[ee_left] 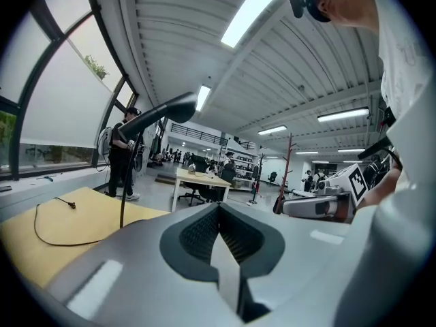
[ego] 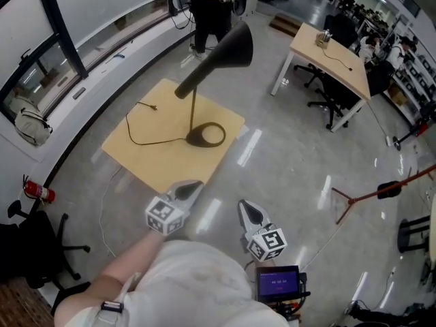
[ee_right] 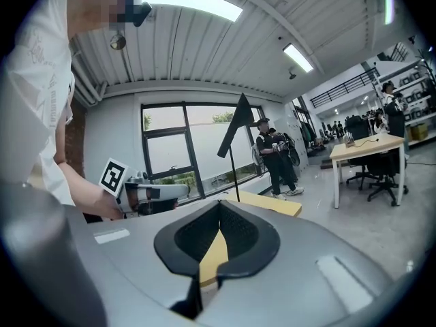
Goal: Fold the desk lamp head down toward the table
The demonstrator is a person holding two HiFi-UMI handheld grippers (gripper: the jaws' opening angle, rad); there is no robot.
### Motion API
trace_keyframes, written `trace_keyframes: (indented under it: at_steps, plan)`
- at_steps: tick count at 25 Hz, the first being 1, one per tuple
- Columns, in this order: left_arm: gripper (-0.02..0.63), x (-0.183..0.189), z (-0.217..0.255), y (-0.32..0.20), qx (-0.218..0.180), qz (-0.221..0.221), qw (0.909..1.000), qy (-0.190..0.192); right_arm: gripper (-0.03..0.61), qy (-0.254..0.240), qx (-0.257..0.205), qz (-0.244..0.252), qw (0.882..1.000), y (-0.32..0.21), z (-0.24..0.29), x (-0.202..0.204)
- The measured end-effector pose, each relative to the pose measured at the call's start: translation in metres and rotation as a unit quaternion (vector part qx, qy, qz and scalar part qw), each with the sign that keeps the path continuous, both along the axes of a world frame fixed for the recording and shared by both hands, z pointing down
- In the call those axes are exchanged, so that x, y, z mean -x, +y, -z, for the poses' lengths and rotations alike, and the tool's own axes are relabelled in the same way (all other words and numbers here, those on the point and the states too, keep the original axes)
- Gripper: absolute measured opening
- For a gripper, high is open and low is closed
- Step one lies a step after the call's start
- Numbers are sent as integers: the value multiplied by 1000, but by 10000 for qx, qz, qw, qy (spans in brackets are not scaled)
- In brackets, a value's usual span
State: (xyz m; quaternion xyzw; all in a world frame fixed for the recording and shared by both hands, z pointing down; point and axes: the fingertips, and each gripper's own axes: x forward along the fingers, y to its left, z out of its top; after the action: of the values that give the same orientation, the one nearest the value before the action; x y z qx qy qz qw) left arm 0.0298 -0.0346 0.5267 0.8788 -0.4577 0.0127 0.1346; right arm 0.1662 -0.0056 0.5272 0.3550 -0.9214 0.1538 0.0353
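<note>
The desk lamp [ego: 204,73] stands on the low tan table [ego: 163,162] in front of me, toward its far right side. It is black all over. Its base [ego: 206,135] is a flat open ring lying on the tabletop, and a thin stem [ego: 193,111] rises upright from the ring's edge. On top sits a long cone-shaped head [ego: 225,50], narrow at the lower end and flaring to a wide mouth. The head is tilted up, its mouth pointing away from the table rather than down at it. A black cord [ego: 139,136] runs from the base in a loop across the tabletop, and its free end lies on the wood.

My left tongs [ego: 193,184] hang just at the table's near edge, jaws pressed together with nothing between them. In the left gripper view [ee_left: 219,208] the lamp head [ee_left: 163,111] shows ahead and above to the left. My right tongs [ego: 246,207] are over the grey floor beside the table, also closed and empty. In the right gripper view [ee_right: 219,208] the lamp [ee_right: 234,131] stands well ahead.
</note>
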Motion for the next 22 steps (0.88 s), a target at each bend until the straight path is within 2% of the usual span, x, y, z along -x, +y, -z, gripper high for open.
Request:
trace_keyframes:
  at_steps: [14, 22]
  plan:
    - [2, 74, 13, -80, -211, -6, 9997, 102, 12, 125, -513, -95, 9986, -104, 35, 67]
    - [2, 104, 28, -95, -293, 94, 9994, 132, 12, 167, -780, 8, 9968, -128, 63, 95]
